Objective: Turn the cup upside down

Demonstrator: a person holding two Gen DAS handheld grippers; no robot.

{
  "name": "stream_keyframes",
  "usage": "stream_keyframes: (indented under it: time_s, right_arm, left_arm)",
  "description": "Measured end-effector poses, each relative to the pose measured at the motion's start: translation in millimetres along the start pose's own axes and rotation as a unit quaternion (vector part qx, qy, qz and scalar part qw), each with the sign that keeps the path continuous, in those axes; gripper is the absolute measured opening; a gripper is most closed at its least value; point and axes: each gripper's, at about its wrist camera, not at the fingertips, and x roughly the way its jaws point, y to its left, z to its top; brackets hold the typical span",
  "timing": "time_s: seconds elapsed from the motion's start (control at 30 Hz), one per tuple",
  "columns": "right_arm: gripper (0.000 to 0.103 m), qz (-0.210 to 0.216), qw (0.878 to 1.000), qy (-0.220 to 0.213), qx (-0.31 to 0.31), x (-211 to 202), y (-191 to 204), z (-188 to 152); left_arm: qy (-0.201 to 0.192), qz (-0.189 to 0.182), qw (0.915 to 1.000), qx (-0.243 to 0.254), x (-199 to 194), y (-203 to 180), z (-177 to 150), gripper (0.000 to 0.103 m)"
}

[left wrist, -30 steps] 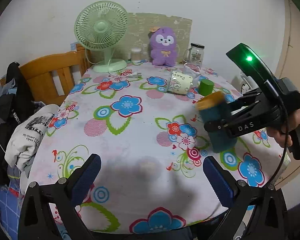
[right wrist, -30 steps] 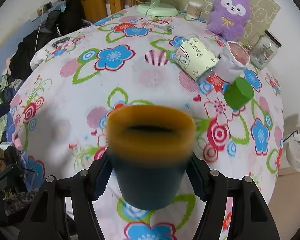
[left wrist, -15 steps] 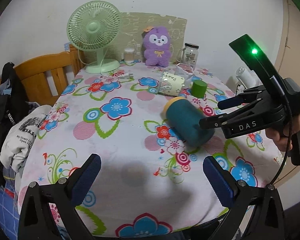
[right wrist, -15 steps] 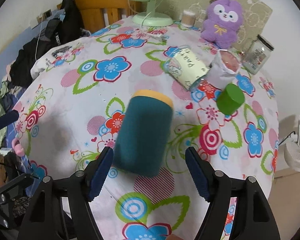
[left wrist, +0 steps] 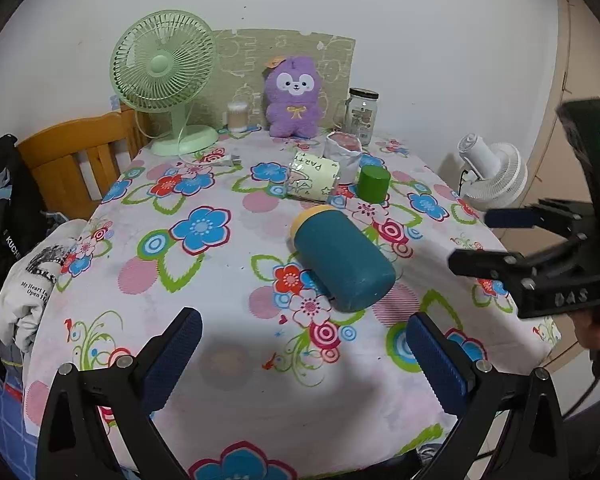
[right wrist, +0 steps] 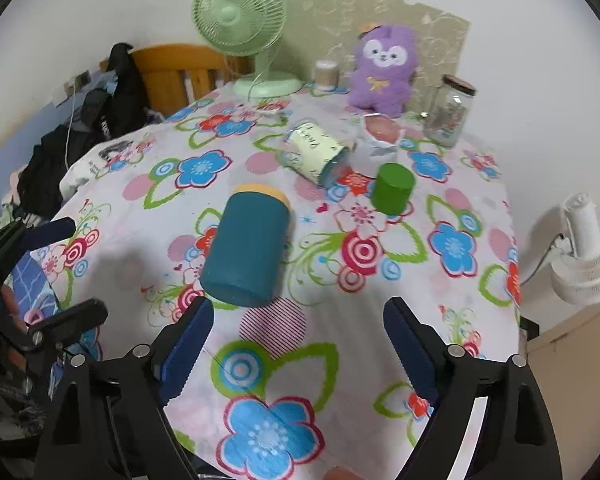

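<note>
Both grippers are empty: right gripper (right wrist: 296, 332) spread wide just short of the teal cup (right wrist: 248, 250), left gripper (left wrist: 304, 354) spread too, a bit further off. Cup's lying on its side on the flowery tablecloth (right wrist: 452, 248), yellow rim pointing away toward the green block (right wrist: 392, 188). Looks half-flipped; I'd say it needs a regrip and tipping rim-down.

No longer clamped upright in the right tongs (right wrist: 296, 336) as a second ago: teal cup (left wrist: 342, 258) now on its side on the floral surface (left wrist: 220, 280), yellow rim toward the far end. Right tongs spread wide and drawn back off the cup, clear of it. Left tongs (left wrist: 304, 354) raised slightly, giving a higher look at the surface.
</note>
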Motion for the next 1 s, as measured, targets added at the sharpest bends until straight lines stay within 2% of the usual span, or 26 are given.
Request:
stream_keyframes:
  time_s: [0.13,0.3,0.5,0.7,0.87,1.0]
  right_arm:
    - [0.093,-0.02,1.0,-0.013,0.007,-9,-7,-11]
    - [0.097,-0.043,0.998,-0.043,0.022,-25,-16,-23]
    - [0.099,-0.032,0.996,-0.066,0.057,-35,-31,-38]
    - [0.099,-0.031,0.995,-0.062,0.072,-36,-43,-54]
    - [0.099,-0.03,0.994,-0.061,0.086,-37,-55,-66]
    - [0.099,-0.03,0.993,-0.059,0.096,-34,-63,-71]
  left_arm:
    - [0.002,-0.004,1.0,0.003,2,-11,9,0.103]
    - [-0.019,0.004,0.9998,0.003,6,-24,19,0.103]
    - [0.0,-0.01,0.9996,-0.028,41,-34,25,0.103]
    - [0.009,0.02,0.9993,-0.03,73,-50,26,0.103]
    - [0.04,0.044,0.998,-0.019,105,-57,25,0.103]
    - [0.051,0.054,0.997,-0.022,118,-57,24,0.103]
